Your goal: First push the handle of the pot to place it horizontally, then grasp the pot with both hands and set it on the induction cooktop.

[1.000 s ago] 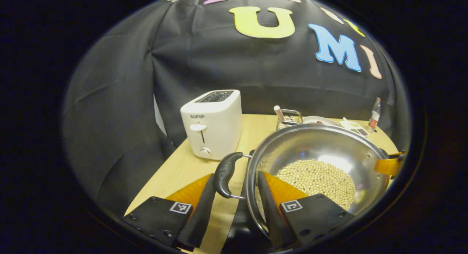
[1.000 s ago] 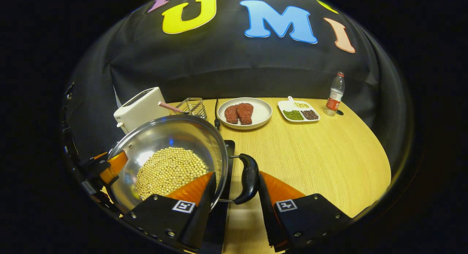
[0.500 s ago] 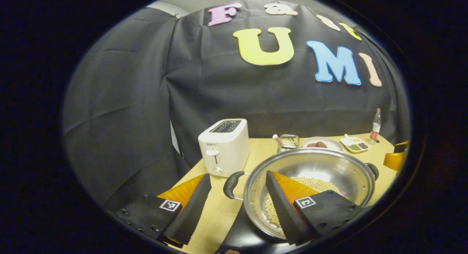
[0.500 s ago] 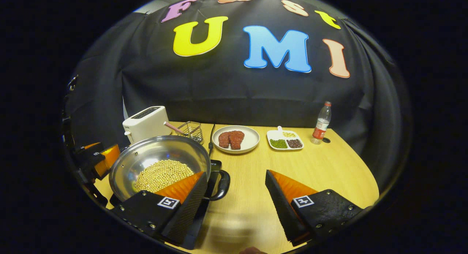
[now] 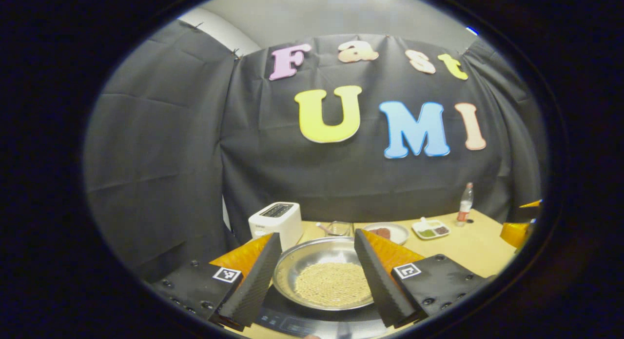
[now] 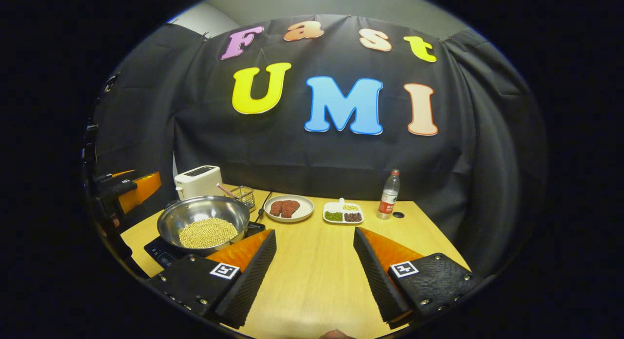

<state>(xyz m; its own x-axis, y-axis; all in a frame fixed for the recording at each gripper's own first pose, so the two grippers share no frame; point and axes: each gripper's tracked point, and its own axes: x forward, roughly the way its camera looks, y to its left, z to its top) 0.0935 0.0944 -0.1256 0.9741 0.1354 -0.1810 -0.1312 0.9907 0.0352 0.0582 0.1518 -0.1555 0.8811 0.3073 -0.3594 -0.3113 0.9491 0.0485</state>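
Right gripper view has the pot (image 6: 204,222) sitting on the black cooktop (image 6: 161,253) at the left of the worktop (image 6: 331,261), its heap of pale beans (image 6: 207,232) level in the bowl, which suggests it rests flat and steady. The right gripper (image 6: 314,273) hangs over bare wood well apart from the pot, jaws spread wide with nothing between them; the left gripper (image 6: 134,190) shows farther off at the frame's left edge, also clear of the pot. In the left gripper view its own jaws are just as wide, and the left gripper (image 5: 317,275) frames the pot (image 5: 321,275) from behind and above without touching it. Both being open and drawn back reads as a finished release: the placing looks done.

A second ago each gripper straddled a side handle at close range. Half a second ago both had let go and were backing off. Now they are higher and farther back, and the toaster (image 6: 197,180), plate (image 6: 290,208) and bottle (image 6: 388,195) look smaller.
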